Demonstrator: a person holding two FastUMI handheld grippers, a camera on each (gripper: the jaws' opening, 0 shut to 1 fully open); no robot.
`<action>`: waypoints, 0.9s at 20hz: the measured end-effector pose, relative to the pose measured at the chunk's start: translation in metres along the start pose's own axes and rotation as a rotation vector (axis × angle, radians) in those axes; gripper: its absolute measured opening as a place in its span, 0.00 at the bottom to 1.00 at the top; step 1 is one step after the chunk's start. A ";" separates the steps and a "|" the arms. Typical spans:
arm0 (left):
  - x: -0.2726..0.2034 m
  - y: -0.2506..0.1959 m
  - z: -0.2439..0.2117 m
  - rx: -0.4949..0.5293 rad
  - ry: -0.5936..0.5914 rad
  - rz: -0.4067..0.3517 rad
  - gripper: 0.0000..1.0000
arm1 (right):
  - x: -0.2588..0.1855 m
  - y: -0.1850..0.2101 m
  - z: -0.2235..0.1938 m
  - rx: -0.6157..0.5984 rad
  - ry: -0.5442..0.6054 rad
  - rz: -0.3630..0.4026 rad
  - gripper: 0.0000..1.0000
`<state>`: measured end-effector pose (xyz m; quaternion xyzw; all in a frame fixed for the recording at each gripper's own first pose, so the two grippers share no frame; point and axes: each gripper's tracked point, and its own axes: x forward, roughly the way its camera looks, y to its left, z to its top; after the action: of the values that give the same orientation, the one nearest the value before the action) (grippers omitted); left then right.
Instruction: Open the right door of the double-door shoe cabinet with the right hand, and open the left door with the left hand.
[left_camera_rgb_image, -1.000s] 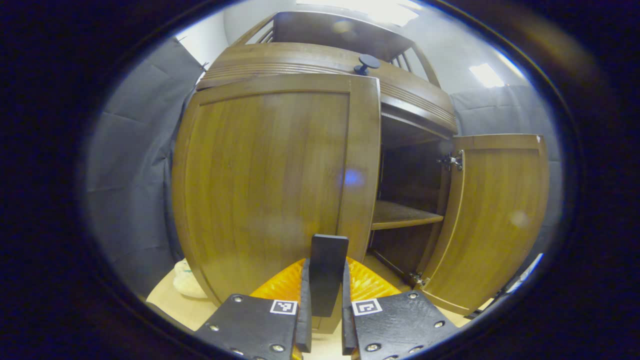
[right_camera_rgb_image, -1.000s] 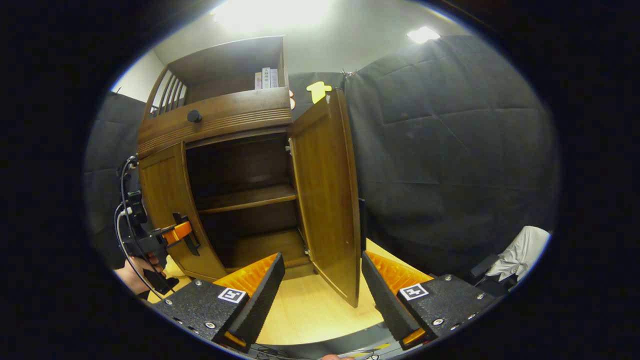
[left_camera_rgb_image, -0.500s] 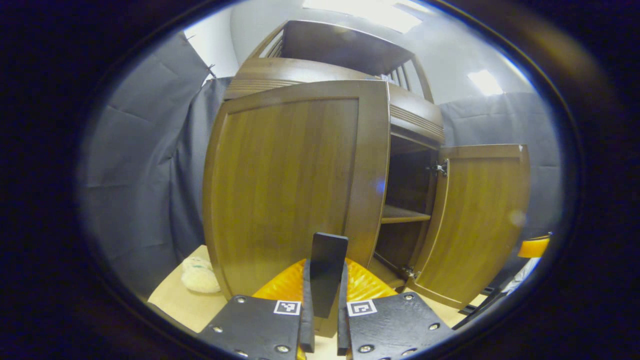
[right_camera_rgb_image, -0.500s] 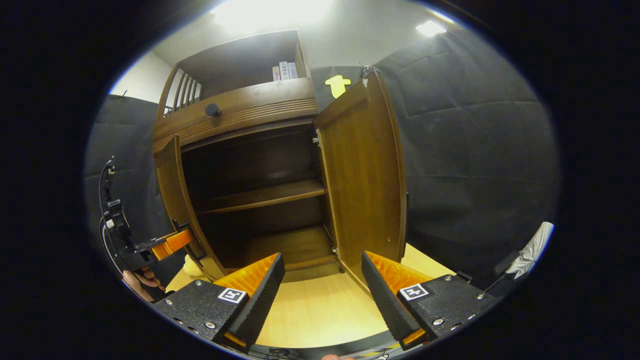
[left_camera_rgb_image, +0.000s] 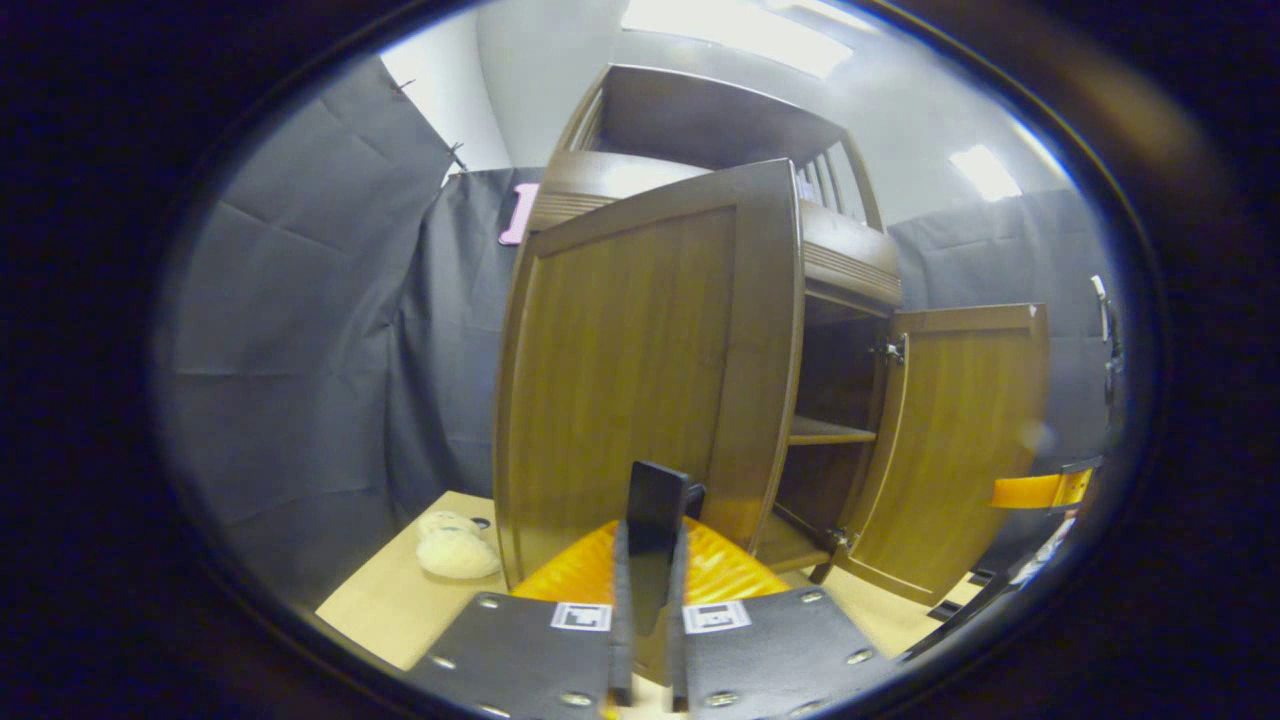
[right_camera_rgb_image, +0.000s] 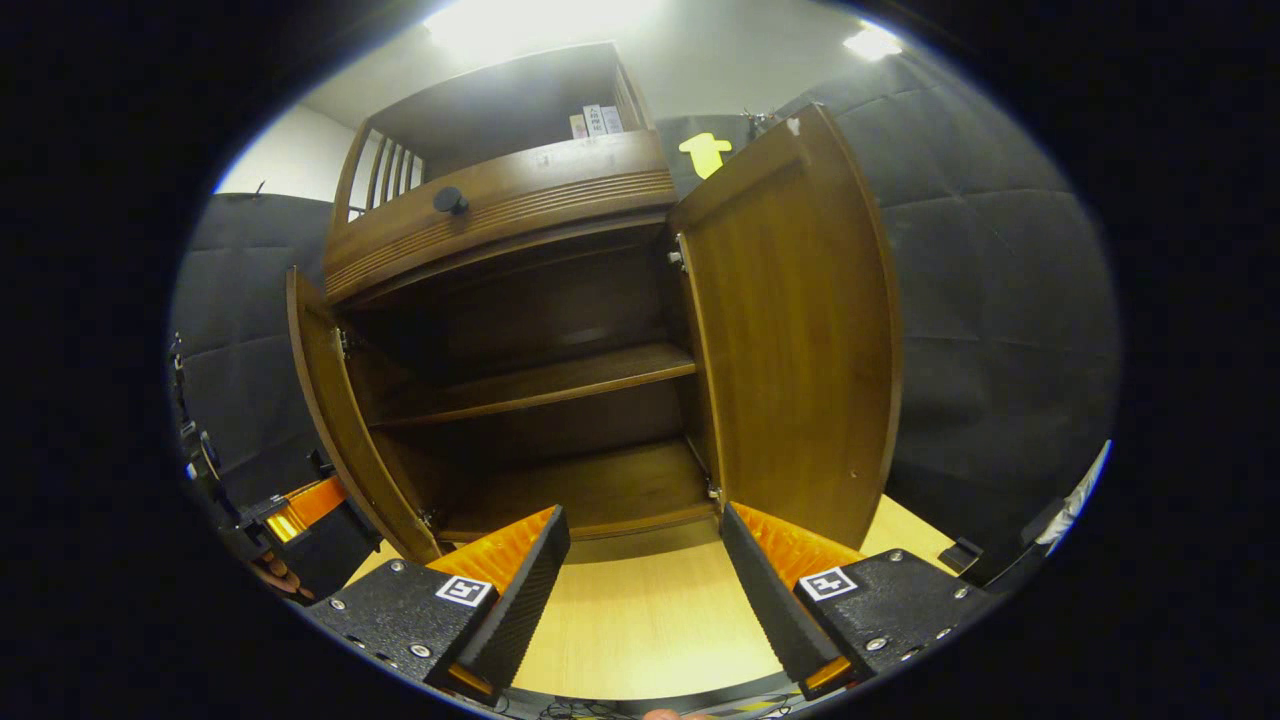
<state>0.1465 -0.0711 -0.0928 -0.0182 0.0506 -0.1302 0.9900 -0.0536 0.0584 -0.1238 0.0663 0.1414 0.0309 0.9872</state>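
In the left gripper view, the left gripper (left_camera_rgb_image: 648, 640) sits at bottom centre, its fingers clamped on the upright dark handle (left_camera_rgb_image: 652, 530) of the left door (left_camera_rgb_image: 640, 370), which stands tall and swung outward. In the right gripper view, the right gripper (right_camera_rgb_image: 645, 590) hangs with fingers spread, holding nothing, before the shoe cabinet (right_camera_rgb_image: 520, 220); the right door (right_camera_rgb_image: 800, 340) stands open at right. A pale, probably plush object (left_camera_rgb_image: 455, 548) lies lower left.

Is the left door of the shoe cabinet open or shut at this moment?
Open. The left door stands swung out from the cabinet, and both shelves show. The left gripper is shut on its handle.
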 end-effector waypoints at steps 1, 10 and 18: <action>-0.010 0.005 0.002 0.009 0.001 0.014 0.11 | 0.005 0.006 -0.003 -0.002 0.004 0.015 0.96; -0.060 0.096 0.012 -0.018 -0.031 0.156 0.08 | 0.029 0.064 -0.008 -0.034 0.041 0.145 0.92; -0.080 0.188 0.024 0.063 -0.058 0.139 0.07 | 0.035 0.074 -0.014 -0.055 0.066 0.167 0.96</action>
<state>0.1200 0.1318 -0.0709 0.0125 0.0189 -0.0619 0.9978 -0.0268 0.1359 -0.1362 0.0496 0.1671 0.1192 0.9774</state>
